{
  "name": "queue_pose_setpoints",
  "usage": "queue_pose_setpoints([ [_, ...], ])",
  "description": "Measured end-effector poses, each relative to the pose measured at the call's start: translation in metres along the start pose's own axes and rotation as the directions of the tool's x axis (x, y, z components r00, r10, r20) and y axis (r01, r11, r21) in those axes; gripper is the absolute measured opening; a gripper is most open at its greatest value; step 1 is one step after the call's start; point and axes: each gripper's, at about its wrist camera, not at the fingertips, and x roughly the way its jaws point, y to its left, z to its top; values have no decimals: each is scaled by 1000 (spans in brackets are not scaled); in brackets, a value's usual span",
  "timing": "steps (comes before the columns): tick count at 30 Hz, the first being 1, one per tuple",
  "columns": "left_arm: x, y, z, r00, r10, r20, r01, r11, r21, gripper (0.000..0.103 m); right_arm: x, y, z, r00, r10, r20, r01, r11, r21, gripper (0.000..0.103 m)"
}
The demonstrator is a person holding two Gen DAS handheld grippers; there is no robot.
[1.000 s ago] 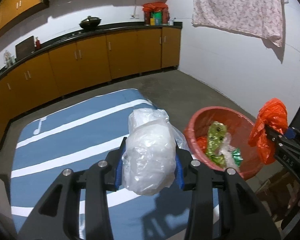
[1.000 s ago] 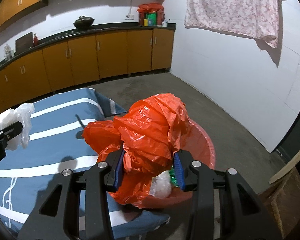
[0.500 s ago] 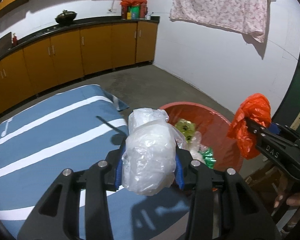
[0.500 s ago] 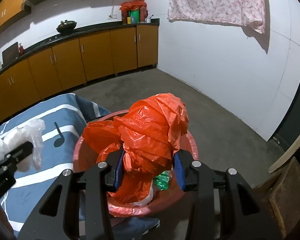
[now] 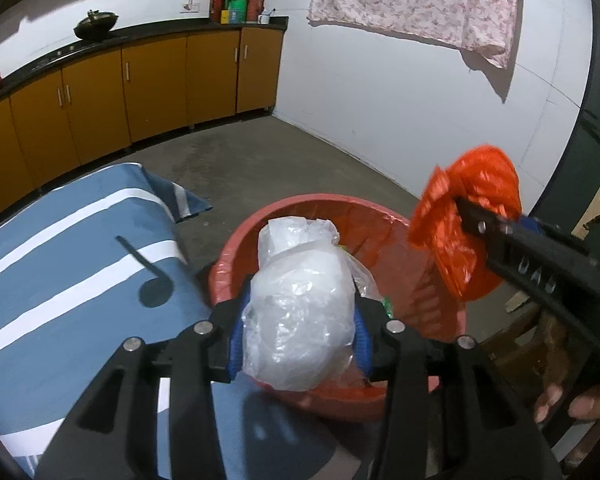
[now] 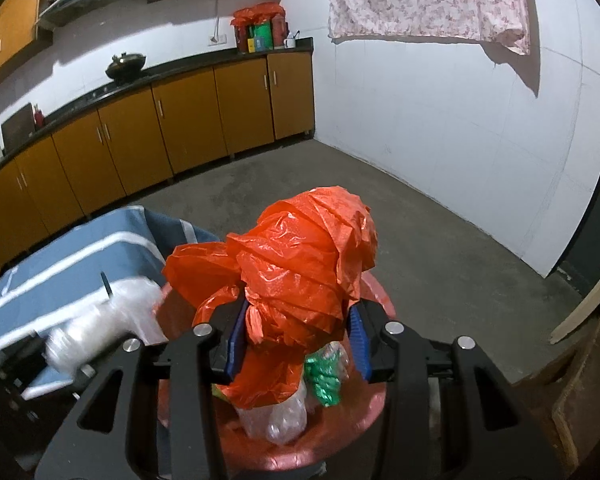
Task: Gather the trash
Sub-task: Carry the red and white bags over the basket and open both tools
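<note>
My left gripper [image 5: 299, 308] holds a crumpled clear plastic bag [image 5: 296, 276] just above the near rim of the red basin [image 5: 300, 204]. Its jaws are opening, and the blue pads still touch the bag's sides. My right gripper [image 6: 298, 320] is shut on a bunched orange plastic bag [image 6: 300, 248], held over the same red basin [image 6: 376, 292]. In the left wrist view the orange bag [image 5: 468, 208] hangs at the basin's right edge. Inside the basin lie a green wrapper [image 6: 324, 376] and clear plastic [image 6: 276, 420].
A blue cloth with white stripes [image 5: 60, 260] covers the surface left of the basin. Orange cabinets [image 5: 140, 88] line the far wall. A wooden crate [image 6: 572, 380] stands on the concrete floor at right. A hand [image 5: 572, 400] grips the right tool.
My left gripper carried the clear bag right and down, from over the blue cloth to above the basin. The right gripper with the orange bag shifted further over the basin.
</note>
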Motion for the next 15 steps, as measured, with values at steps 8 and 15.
queue_pose_setpoints([
  [8, 15, -5, -1, 1000, -9, -23, 9, 1000, -4, 58, 2, -8, 2, 999, 33, -4, -32, 999, 37, 55],
  [15, 2, 9, -6, 999, 32, -5, -32, 999, -19, 64, -10, -5, -1, 999, 34, 16, -34, 999, 30, 68],
])
